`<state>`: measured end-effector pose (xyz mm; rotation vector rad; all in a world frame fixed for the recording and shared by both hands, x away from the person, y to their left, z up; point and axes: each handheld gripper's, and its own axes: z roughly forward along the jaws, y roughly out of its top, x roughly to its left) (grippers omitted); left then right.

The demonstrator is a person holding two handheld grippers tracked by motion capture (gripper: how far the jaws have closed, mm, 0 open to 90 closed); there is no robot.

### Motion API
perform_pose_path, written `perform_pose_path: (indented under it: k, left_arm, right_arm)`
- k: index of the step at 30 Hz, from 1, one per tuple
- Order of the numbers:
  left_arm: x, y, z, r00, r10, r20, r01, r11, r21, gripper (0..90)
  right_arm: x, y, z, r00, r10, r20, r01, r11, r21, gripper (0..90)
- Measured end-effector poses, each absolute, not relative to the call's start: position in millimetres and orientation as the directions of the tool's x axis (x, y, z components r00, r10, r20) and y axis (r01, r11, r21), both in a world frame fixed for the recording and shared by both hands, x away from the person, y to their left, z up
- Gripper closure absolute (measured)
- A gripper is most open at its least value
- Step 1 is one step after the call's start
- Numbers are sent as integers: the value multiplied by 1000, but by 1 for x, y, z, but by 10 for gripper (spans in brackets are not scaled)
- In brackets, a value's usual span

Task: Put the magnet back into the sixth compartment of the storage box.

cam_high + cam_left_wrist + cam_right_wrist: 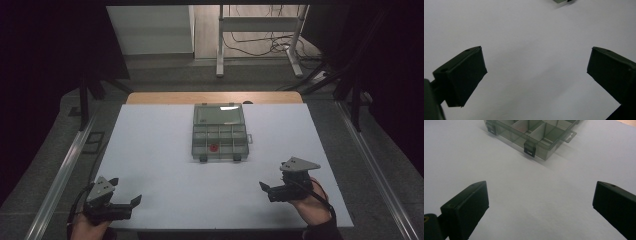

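sitting mid-table w/ lid open, the clear box (pixel 220 132) has a small red thing (pixel 214 147) in a front compartment. left gripper (pixel 131 203) well apart from box, near-left of it, jaws spread, empty. right gripper (pixel 266 189) near-right of box, jaws also spread, empty. white table (pixel 150 150).

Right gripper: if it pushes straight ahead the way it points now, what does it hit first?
Probably the organizer box. The right gripper is open over bare white table, and the box's latched front wall lies ahead, slightly left of centre. Depth is hard to judge.
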<state>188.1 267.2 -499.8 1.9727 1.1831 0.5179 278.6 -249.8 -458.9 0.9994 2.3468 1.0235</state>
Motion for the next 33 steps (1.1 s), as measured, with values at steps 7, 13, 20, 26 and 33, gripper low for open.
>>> perform_pose_path:
  k: [7,13,20,26,33]
  left_arm:
    - [188,266,-500,489,872,-37,561,-282,778,25]
    - [188,267,-500,488,872,-37,561,-281,779,25]
    - [188,266,-500,489,871,-36,561,-283,778,25]
    - [188,266,-500,490,871,-35,561,-284,778,25]
    - [188,266,-500,489,872,-35,561,-284,777,25]
  right_arm:
    - [274,-257,-461,-651,756,-74,463,472,751,4]
    - [271,-263,-462,-634,770,-72,470,457,755,3]
    - [267,-270,-462,-618,783,-72,474,444,761,2]
    - [263,-273,-462,-606,792,-72,481,437,760,2]
    - [259,-278,-464,-594,801,-73,487,430,761,2]
